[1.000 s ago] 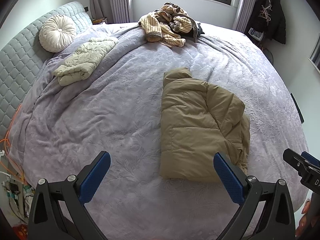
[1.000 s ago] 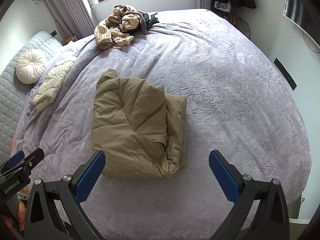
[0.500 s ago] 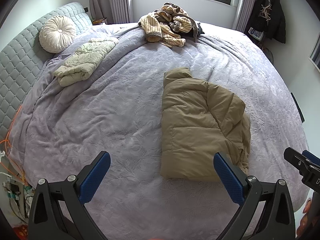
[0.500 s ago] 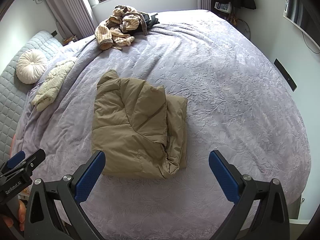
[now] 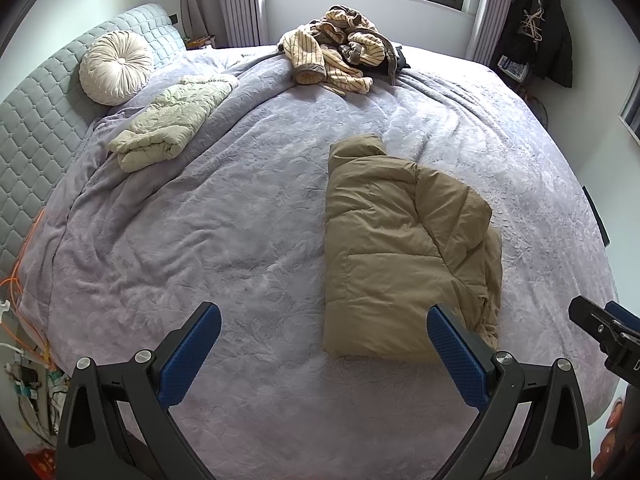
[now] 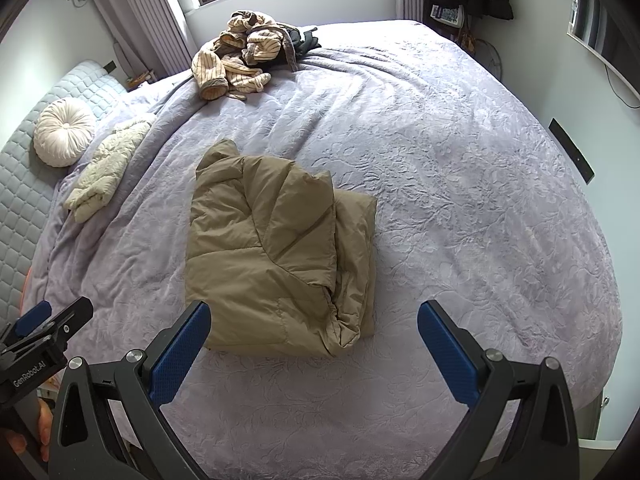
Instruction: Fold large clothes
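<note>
A tan puffer jacket (image 5: 400, 248) lies folded into a compact rectangle on the purple bedspread (image 5: 224, 216), collar toward the window. It also shows in the right wrist view (image 6: 272, 264). My left gripper (image 5: 324, 344) is open and empty, held above the bed's near edge, its right finger over the jacket's near corner. My right gripper (image 6: 314, 344) is open and empty, just short of the jacket's near edge. Each gripper shows at the edge of the other's view.
A folded cream quilted garment (image 5: 172, 132) lies near a round cushion (image 5: 116, 66) by the grey headboard. A heap of striped and dark clothes (image 5: 340, 52) sits by the window. Dark coats (image 5: 548, 36) hang at the back right. Cables (image 5: 16, 280) hang at the left bedside.
Almost nothing. Both grippers stay open and nearly still above the near edge of the bed; the jacket has not moved.
</note>
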A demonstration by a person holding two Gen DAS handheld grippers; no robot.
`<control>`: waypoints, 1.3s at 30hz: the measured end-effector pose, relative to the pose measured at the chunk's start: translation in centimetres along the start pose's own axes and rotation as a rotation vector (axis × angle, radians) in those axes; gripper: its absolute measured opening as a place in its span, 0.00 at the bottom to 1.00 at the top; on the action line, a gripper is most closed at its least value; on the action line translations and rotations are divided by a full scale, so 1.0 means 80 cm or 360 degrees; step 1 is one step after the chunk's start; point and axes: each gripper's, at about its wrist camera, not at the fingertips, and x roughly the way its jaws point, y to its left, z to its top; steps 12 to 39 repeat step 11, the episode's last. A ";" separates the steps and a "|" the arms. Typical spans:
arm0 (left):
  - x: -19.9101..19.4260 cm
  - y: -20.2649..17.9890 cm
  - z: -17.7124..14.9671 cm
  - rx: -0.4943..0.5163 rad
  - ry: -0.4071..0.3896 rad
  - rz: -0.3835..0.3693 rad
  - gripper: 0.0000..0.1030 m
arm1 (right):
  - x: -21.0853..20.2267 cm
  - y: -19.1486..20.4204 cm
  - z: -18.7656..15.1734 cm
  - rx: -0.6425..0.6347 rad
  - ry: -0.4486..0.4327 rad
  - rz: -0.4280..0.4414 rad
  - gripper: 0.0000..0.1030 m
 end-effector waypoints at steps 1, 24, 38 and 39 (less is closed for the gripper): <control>0.001 -0.002 0.003 0.0001 0.0003 -0.0001 1.00 | 0.000 0.001 0.000 0.0000 0.0000 -0.0002 1.00; 0.003 -0.005 0.002 0.0012 0.0011 -0.0005 1.00 | -0.001 0.000 -0.001 0.0001 0.0001 -0.0002 1.00; 0.003 -0.005 0.002 0.0012 0.0011 -0.0005 1.00 | -0.001 0.000 -0.001 0.0001 0.0001 -0.0002 1.00; 0.003 -0.005 0.002 0.0012 0.0011 -0.0005 1.00 | -0.001 0.000 -0.001 0.0001 0.0001 -0.0002 1.00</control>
